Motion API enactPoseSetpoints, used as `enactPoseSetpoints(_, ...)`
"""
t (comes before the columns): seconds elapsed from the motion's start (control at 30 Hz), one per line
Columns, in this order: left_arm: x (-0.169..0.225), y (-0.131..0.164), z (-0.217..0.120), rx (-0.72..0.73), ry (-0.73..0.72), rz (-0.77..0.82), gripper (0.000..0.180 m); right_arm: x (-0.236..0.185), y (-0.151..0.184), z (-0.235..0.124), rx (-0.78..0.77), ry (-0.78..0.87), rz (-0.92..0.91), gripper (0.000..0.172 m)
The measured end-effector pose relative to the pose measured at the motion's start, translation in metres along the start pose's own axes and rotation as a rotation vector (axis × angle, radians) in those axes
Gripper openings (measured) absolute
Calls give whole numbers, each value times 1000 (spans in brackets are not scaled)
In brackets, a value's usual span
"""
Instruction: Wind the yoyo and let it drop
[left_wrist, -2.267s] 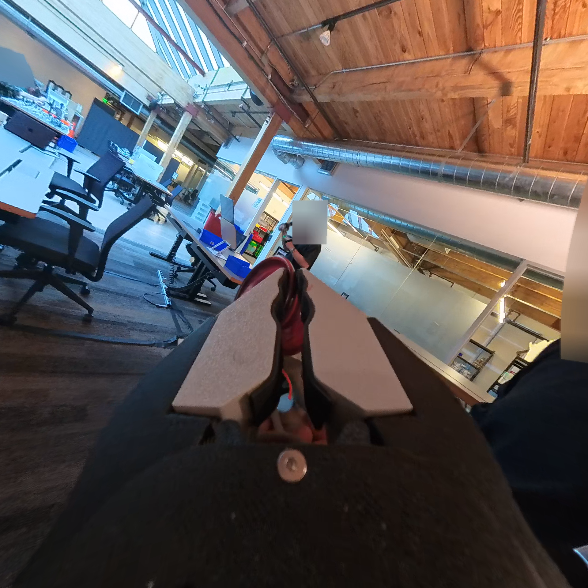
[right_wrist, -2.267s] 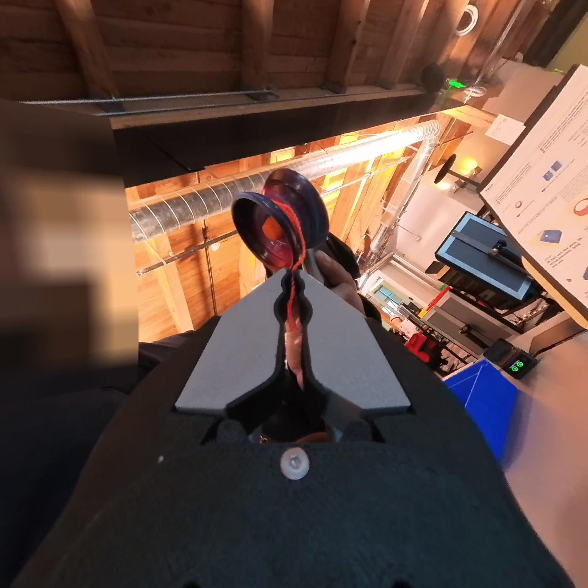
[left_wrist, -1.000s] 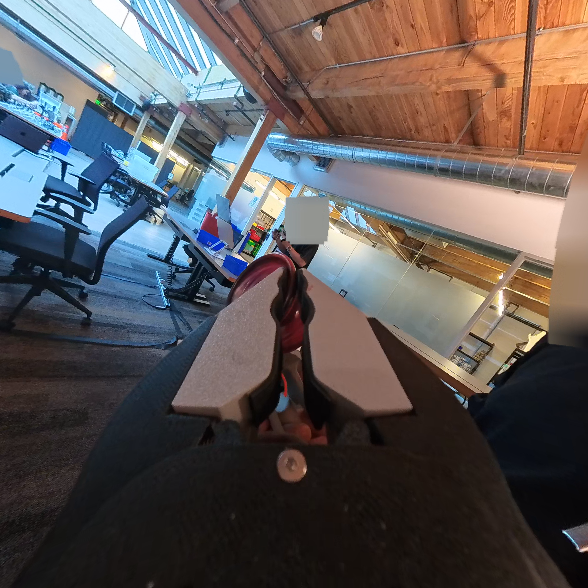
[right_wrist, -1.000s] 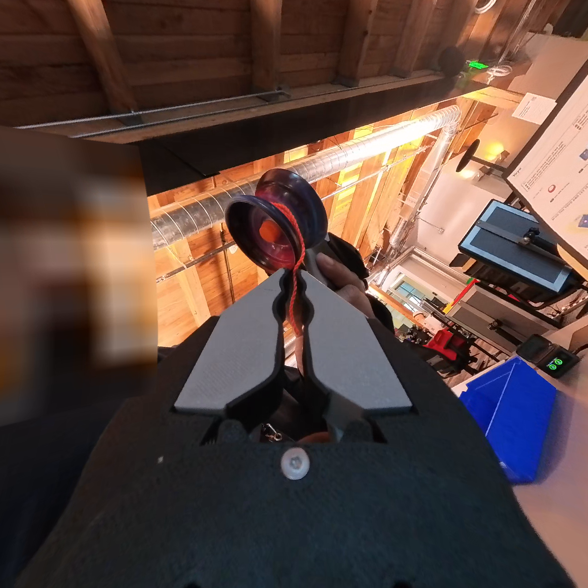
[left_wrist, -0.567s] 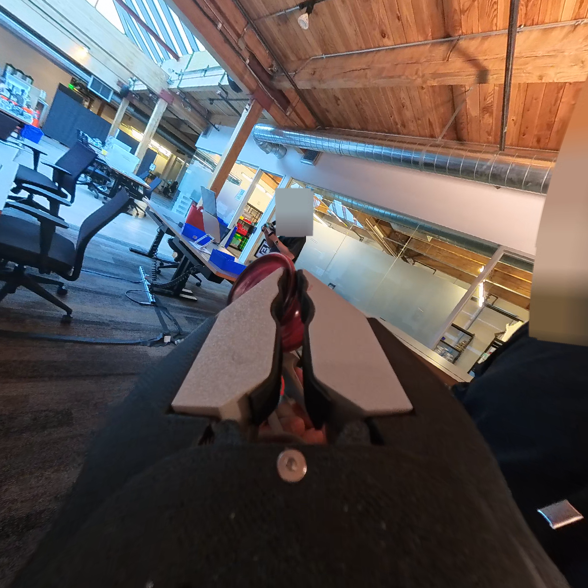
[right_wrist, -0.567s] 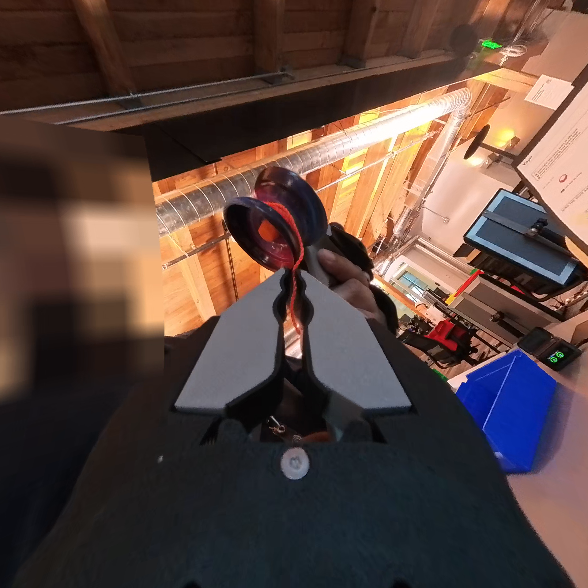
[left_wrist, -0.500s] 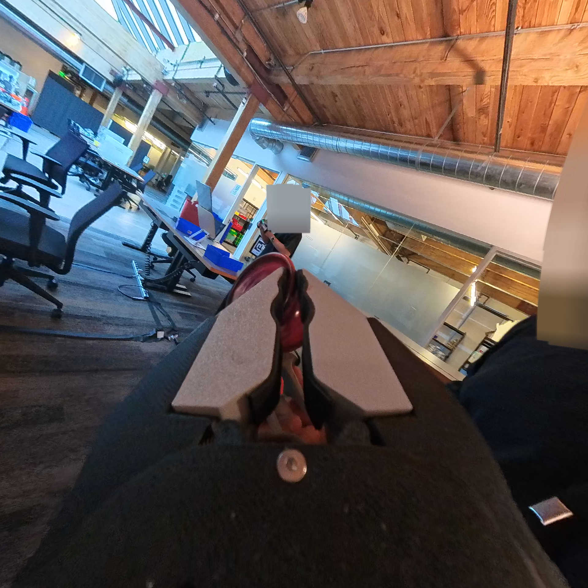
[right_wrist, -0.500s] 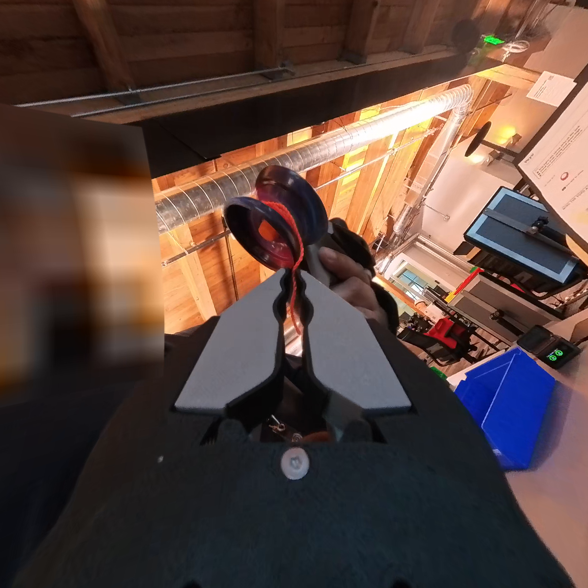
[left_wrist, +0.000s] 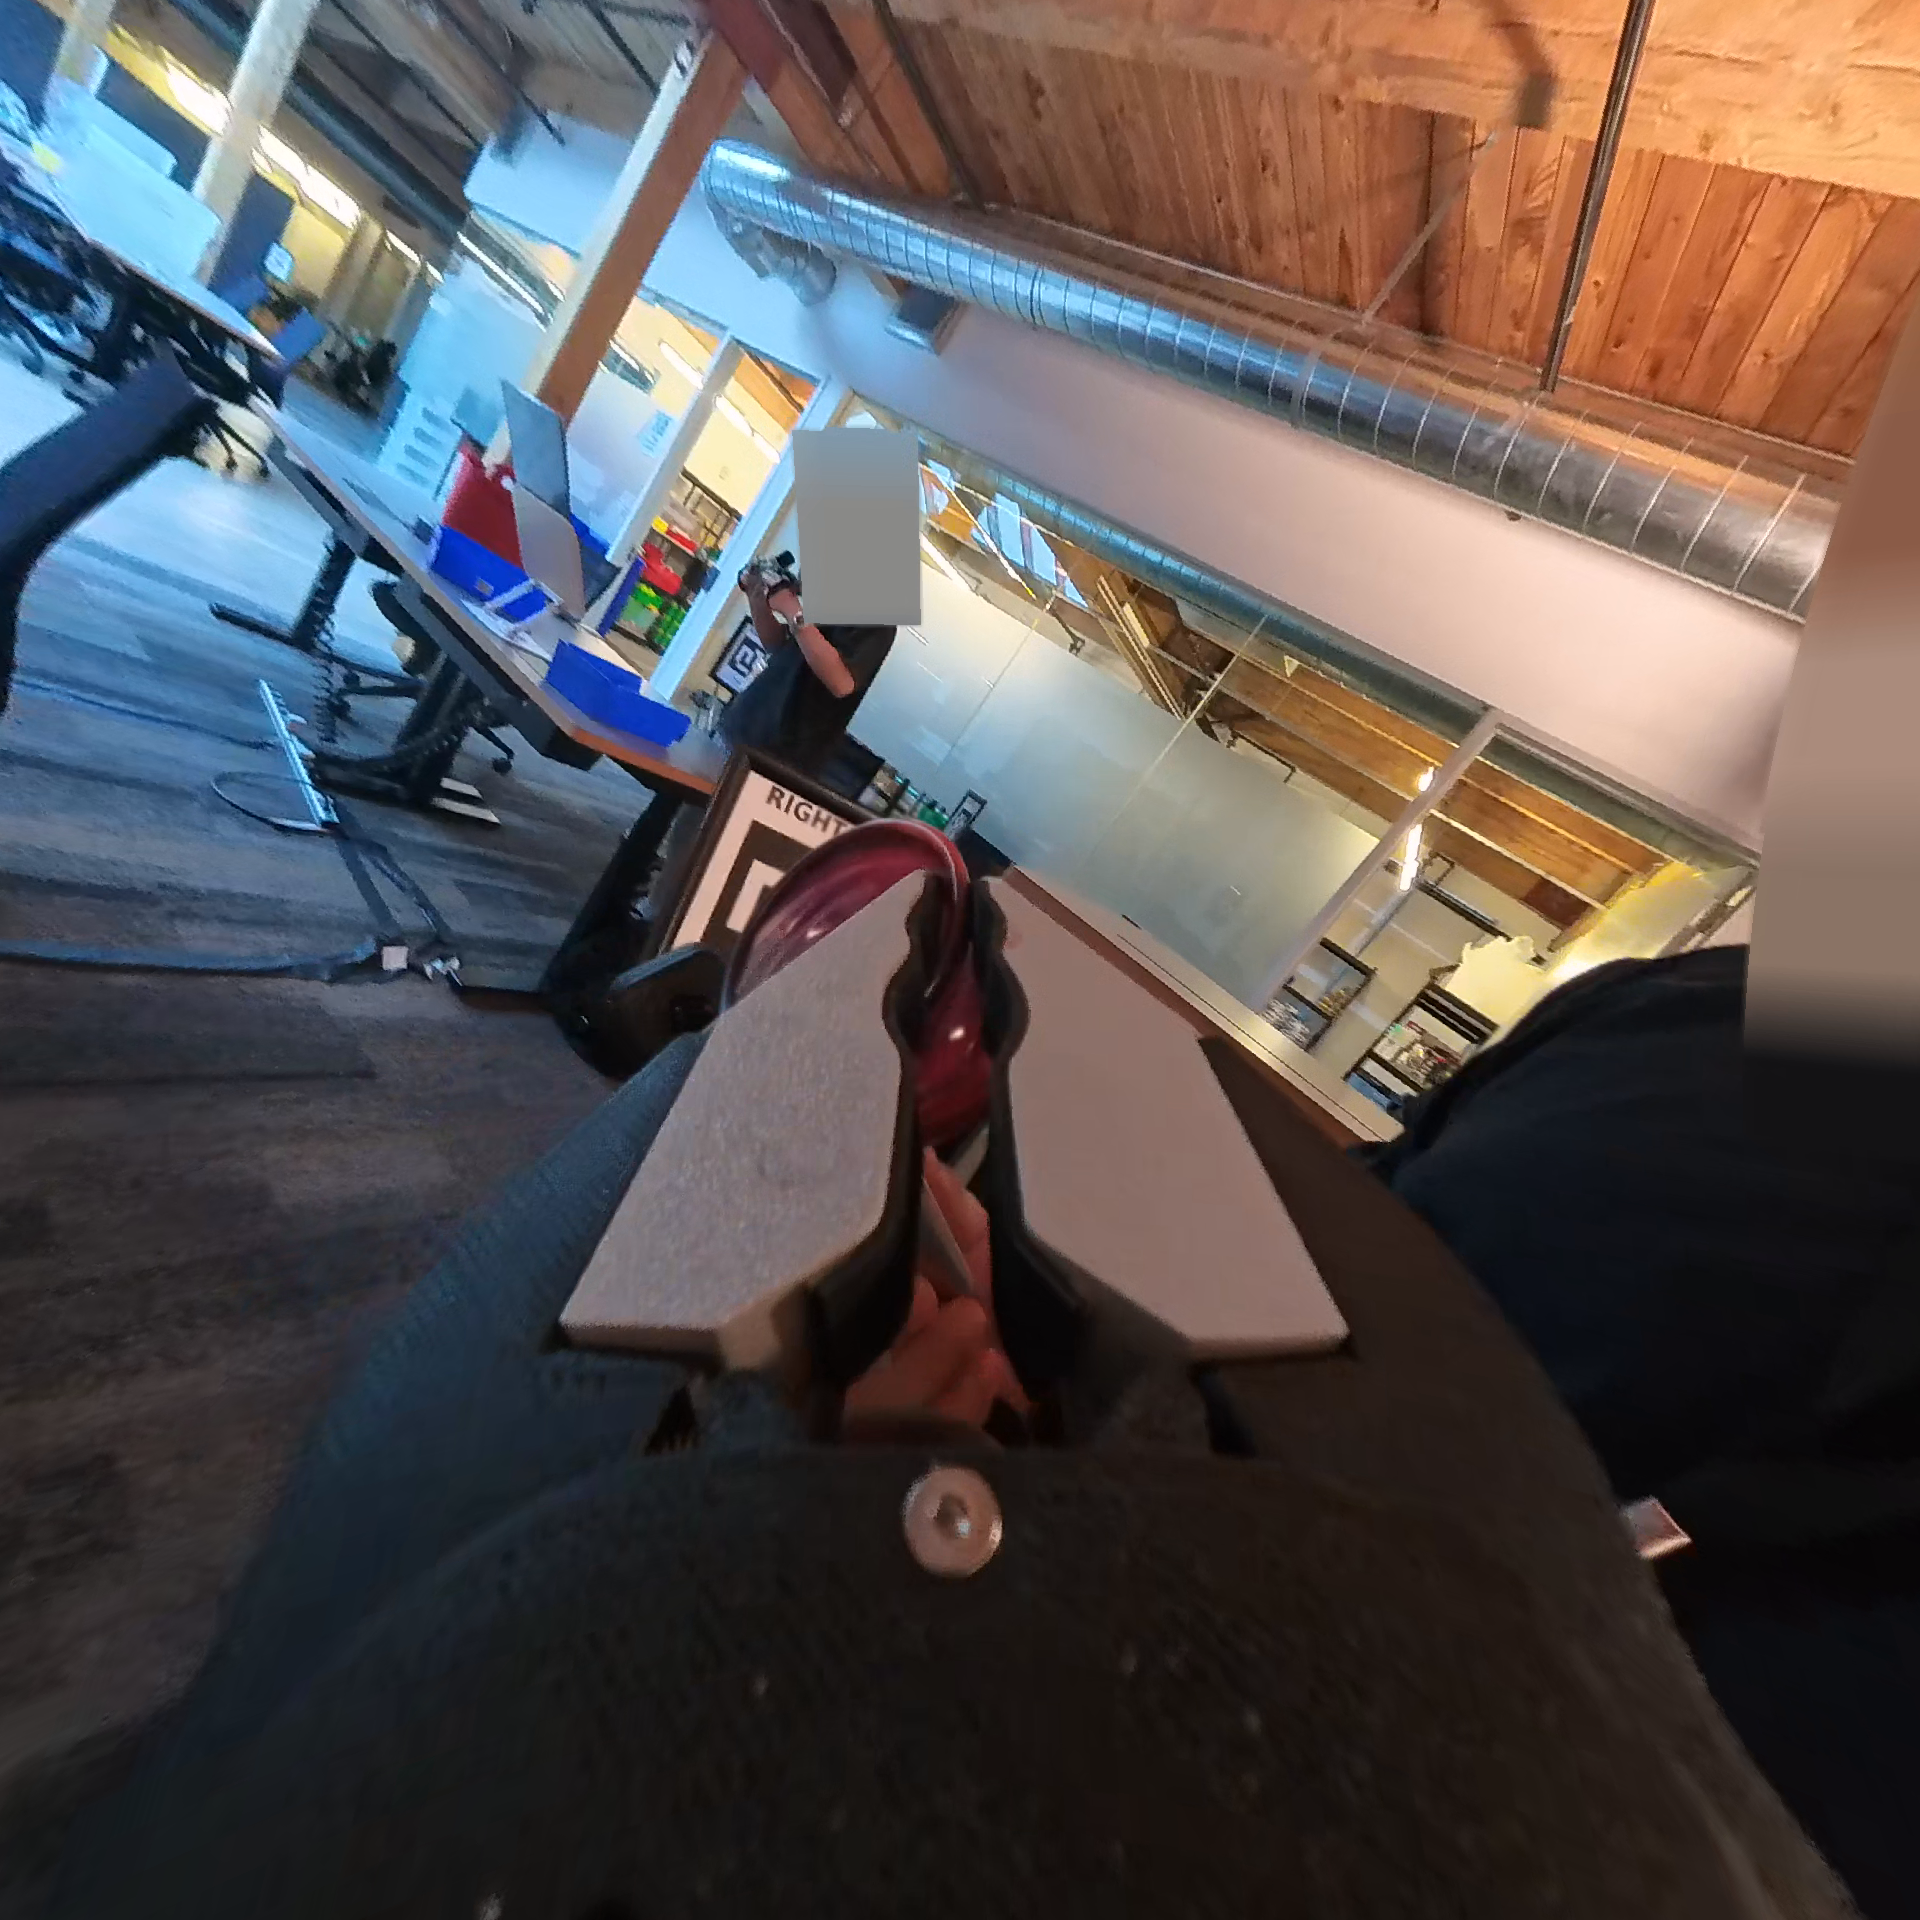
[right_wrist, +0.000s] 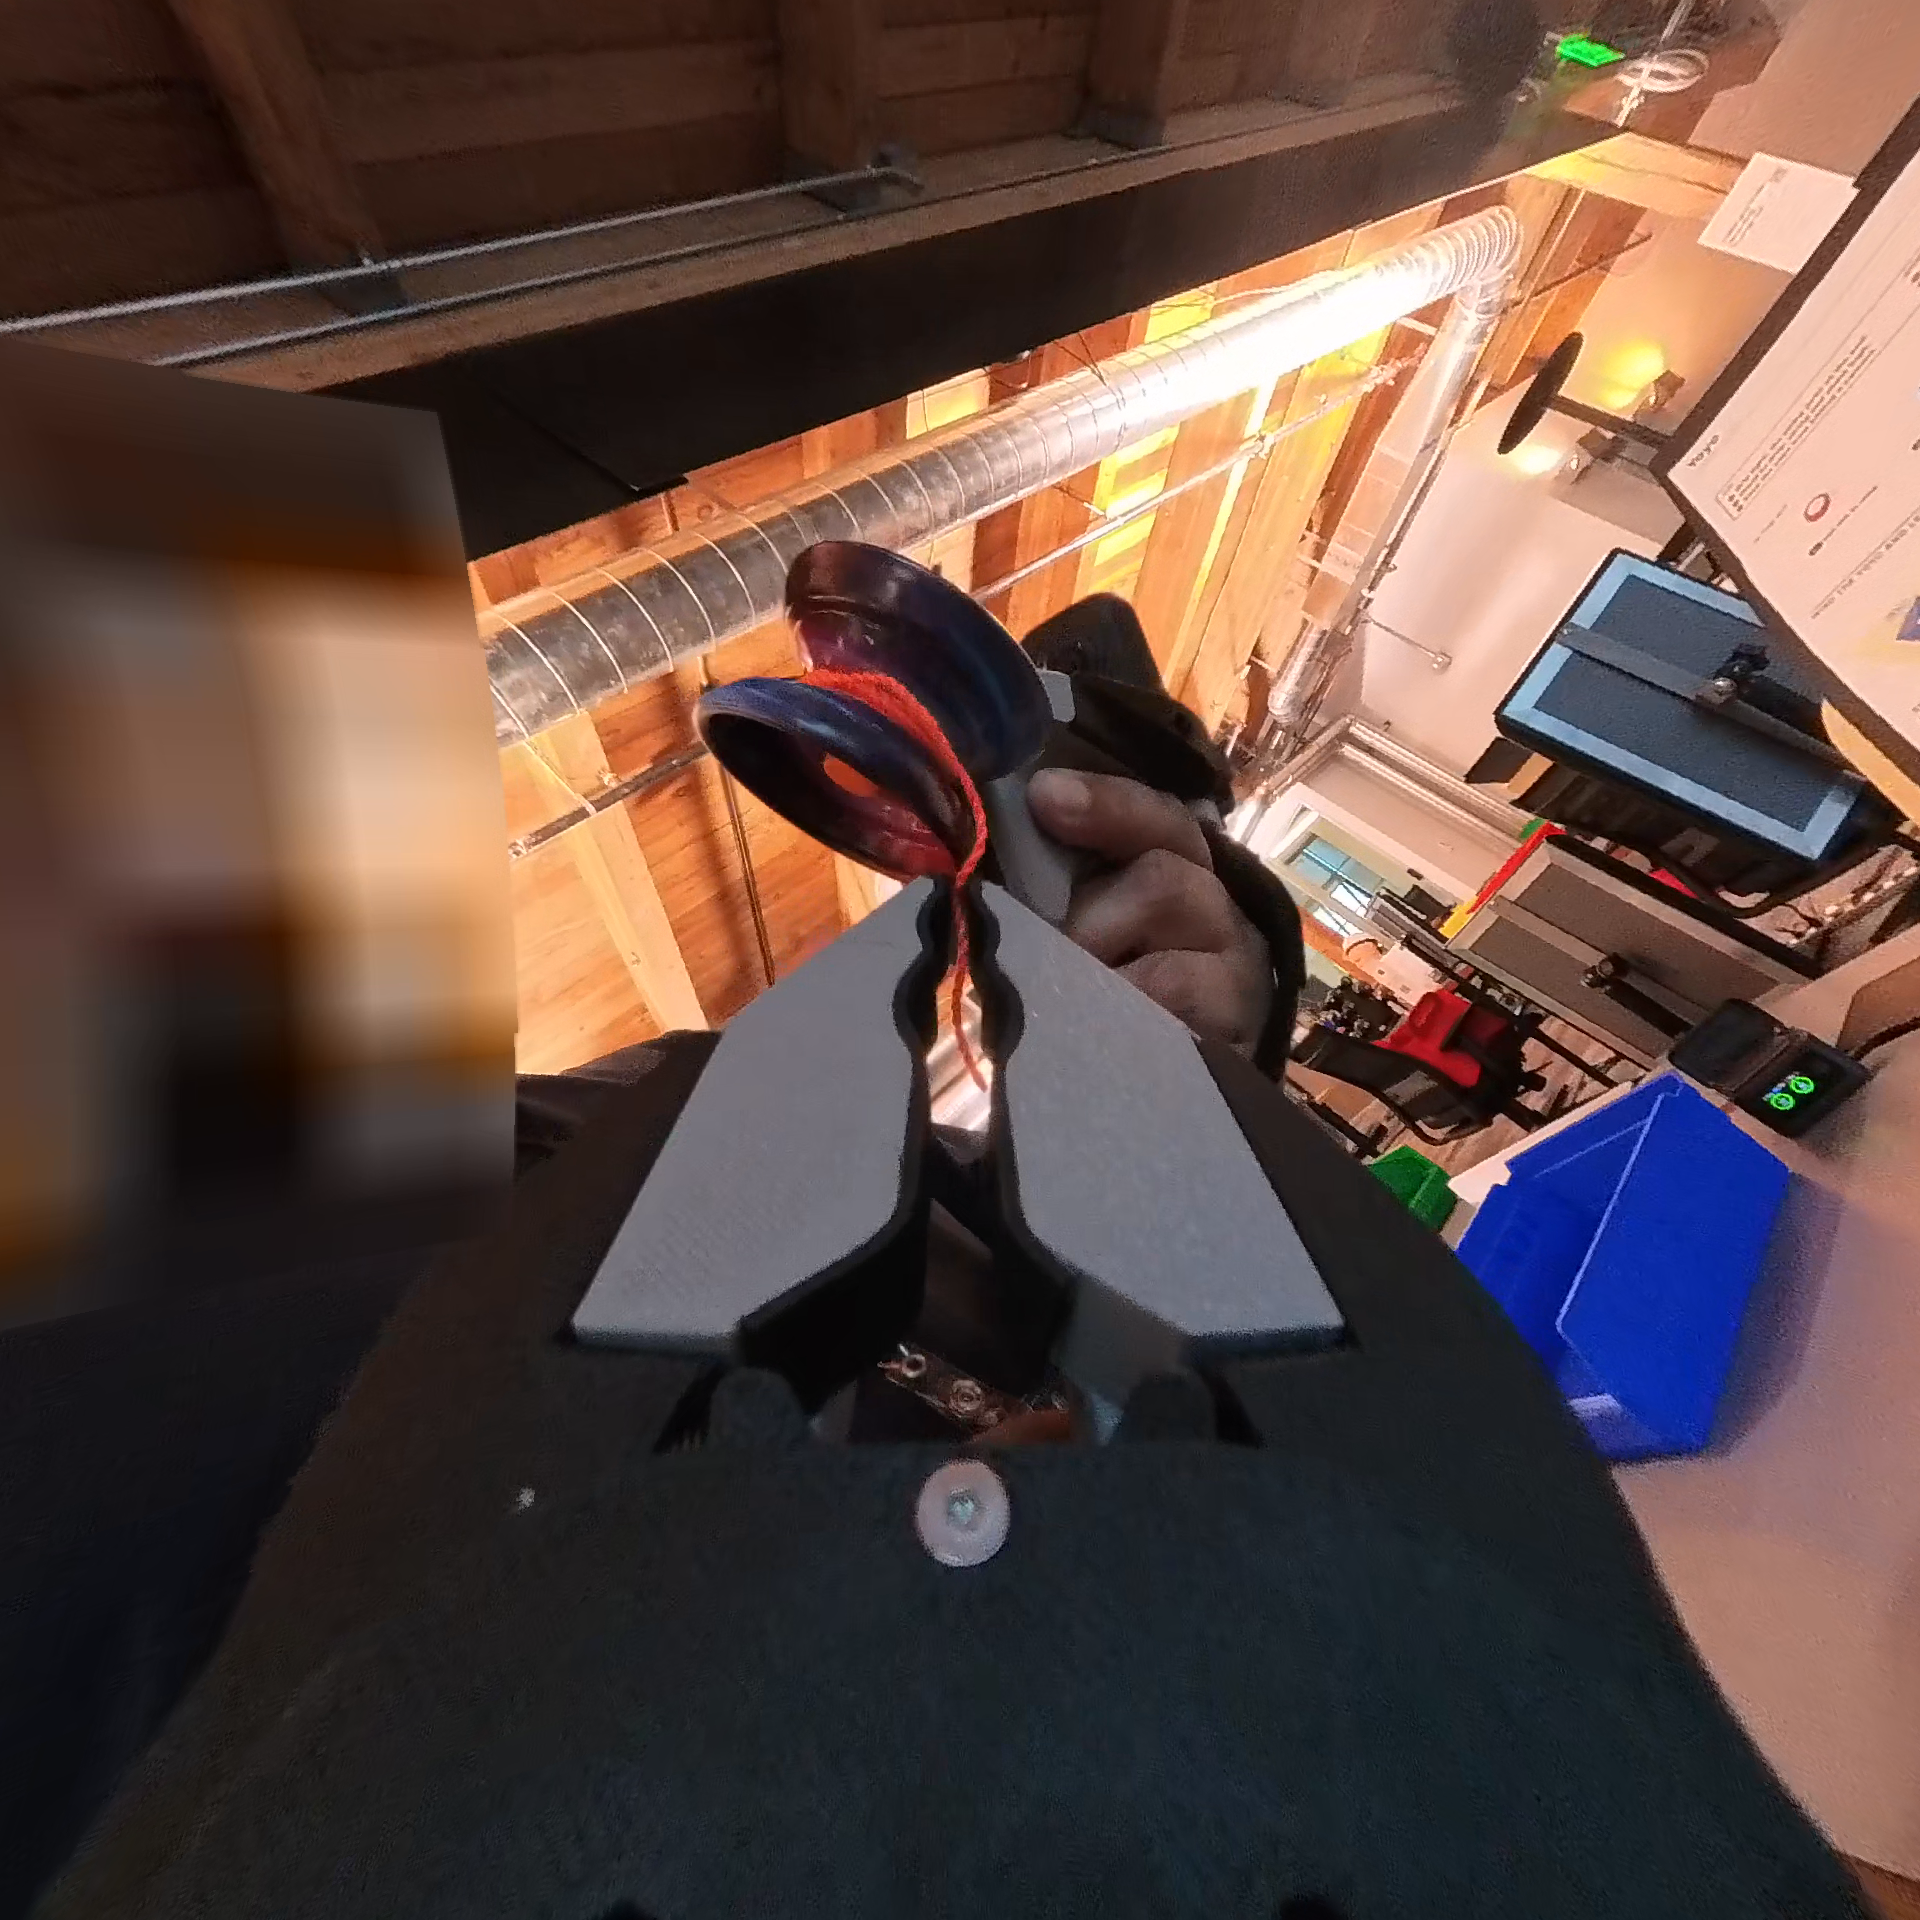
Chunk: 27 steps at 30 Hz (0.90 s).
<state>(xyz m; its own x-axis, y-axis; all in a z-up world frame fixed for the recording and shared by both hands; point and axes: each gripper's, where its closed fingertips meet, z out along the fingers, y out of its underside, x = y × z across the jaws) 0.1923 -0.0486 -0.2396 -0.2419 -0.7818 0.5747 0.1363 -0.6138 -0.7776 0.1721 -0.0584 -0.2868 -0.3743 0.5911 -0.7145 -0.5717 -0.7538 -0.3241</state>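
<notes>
- The left gripper has its grey fingers pinched on the rim of the yoyo, whose dark red, glossy edge runs up between the pads and curves out past the left fingertip.
- In the right wrist view the same yoyo shows as two dark purple-red discs held up in the air, just beyond the right gripper's tips, with the ceiling and a silver duct behind it.
- A red string is wound in the groove between the discs and comes down off the yoyo into the right gripper.
- The right gripper's fingers are pressed together on that string; a loose end hangs on below the pinch, between the wavy inner edges of the pads.
- A hand wraps the handle of the left gripper just behind the yoyo in the right wrist view.
- In the left wrist view part of the right gripper, a black body bearing a white card with a black square marker, sits just behind the yoyo; the picture is blurred there, so how close the two are is hard to judge.
- A blue bin stands on the table at the right of the right wrist view.
</notes>
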Motion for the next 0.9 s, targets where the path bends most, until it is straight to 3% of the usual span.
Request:
enactPoseSetpoints(0.23,-2,7,2,-89,36,-95,4,1,5,-2,-22,10,10,0)
enactPoseSetpoints(0.9,-10,14,-2,-121,-29,-121,3,13,6,-5,-24,80,28,0)
